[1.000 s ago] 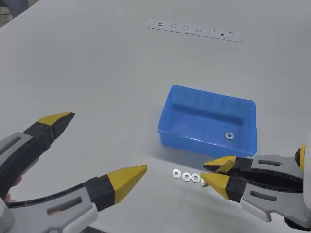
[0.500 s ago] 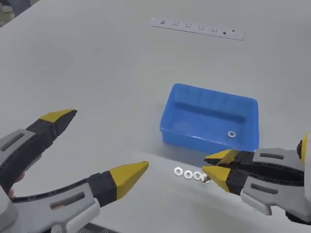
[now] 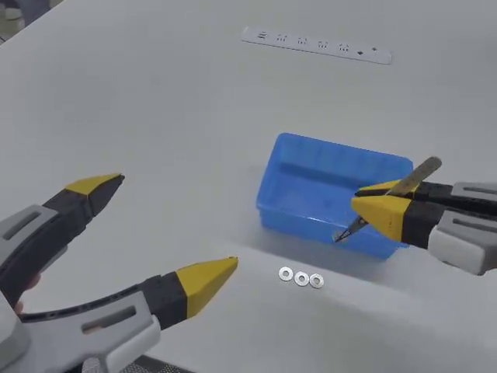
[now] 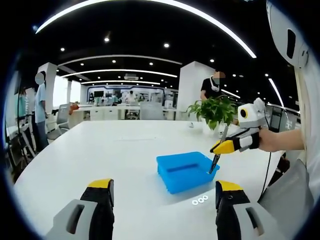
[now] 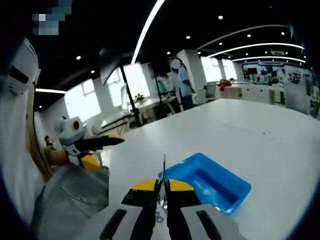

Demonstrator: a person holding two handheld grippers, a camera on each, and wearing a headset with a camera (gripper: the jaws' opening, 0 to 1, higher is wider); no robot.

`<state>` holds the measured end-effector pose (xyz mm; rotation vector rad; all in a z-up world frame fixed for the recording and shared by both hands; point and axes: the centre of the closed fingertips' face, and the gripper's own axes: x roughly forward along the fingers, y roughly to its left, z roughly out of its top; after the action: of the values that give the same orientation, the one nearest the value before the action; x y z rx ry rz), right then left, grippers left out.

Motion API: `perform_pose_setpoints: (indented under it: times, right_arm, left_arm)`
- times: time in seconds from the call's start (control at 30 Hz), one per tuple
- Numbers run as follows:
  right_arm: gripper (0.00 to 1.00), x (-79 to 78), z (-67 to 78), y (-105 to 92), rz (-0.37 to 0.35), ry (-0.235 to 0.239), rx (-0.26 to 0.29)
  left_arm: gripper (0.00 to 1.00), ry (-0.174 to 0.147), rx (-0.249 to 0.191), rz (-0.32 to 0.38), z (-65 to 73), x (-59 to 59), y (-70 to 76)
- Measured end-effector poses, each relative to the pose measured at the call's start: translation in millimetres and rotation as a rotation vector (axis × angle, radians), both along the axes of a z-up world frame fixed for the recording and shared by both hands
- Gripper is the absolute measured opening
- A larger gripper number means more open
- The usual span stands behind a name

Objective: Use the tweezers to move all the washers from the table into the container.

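Observation:
A blue container stands on the white table. Three washers lie in a row in front of it. My right gripper is shut on the tweezers, which slant down to a tip over the container's front wall; I cannot make out anything at that tip. My left gripper hangs open and empty at the lower left, away from the washers. The left gripper view has its own jaws wide apart, with the container, washers and right gripper beyond. In the right gripper view the tweezers rise between the shut jaws before the container.
A white power strip lies at the far side of the table. The table is wide and bare to the left of the container. People stand and a potted plant sits far behind the table.
My right gripper has lifted the tweezers from the washer row and carried them up over the container's front wall. The row has gone from four washers to three. My left gripper stayed put.

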<state>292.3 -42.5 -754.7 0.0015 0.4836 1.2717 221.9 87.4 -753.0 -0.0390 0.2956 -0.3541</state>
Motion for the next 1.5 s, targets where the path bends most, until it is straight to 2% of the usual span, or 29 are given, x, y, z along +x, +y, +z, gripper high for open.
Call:
perform_pose_setpoints:
  times: [0.23, 0.33, 0.43, 0.6, 0.73, 0.9, 1.3, 1.4, 1.5]
  right_arm:
    - [0.03, 32.9, 1.6, -8.7, -0.119, 0.059, 0.045]
    - [0.03, 45.2, -2.7, -12.3, -0.156, 0.085, 0.049]
    - [0.03, 55.6, -11.0, -15.3, -0.196, 0.121, 0.039]
    - [0.03, 66.9, -24.5, -15.6, -0.226, 0.147, 0.011]
    - [0.03, 73.3, -39.2, -15.3, -0.221, 0.138, -0.042]
    - [0.03, 75.9, -51.3, -12.6, -0.21, 0.129, -0.075]
    - [0.03, 77.8, -63.9, -9.3, -0.19, 0.104, -0.126]
    - [0.03, 76.0, -66.3, -8.6, -0.18, 0.083, -0.144]
    - [0.03, 74.9, -66.2, -8.6, -0.165, 0.069, -0.143]
  left_arm:
    - [0.85, -0.001, 0.002, 0.001, -0.5, -0.1, 0.4]
    - [0.84, -0.001, 0.003, 0.001, -0.9, -0.2, 0.4]
    - [0.84, 0.002, 0.006, 0.0, -2.3, -0.6, 1.0]
    - [0.84, 0.007, 0.009, -0.001, -5.1, -1.2, 3.9]
    - [0.83, 0.009, 0.012, -0.002, -6.4, -1.5, 5.2]
    - [0.83, 0.013, 0.015, -0.004, -7.8, -1.8, 5.3]
    - [0.83, 0.014, 0.025, -0.002, -7.4, -1.2, 2.2]
    - [0.84, -0.001, 0.009, 0.003, -4.1, -0.5, 2.2]
    - [0.84, 0.005, 0.011, 0.004, -5.6, -0.6, 4.3]
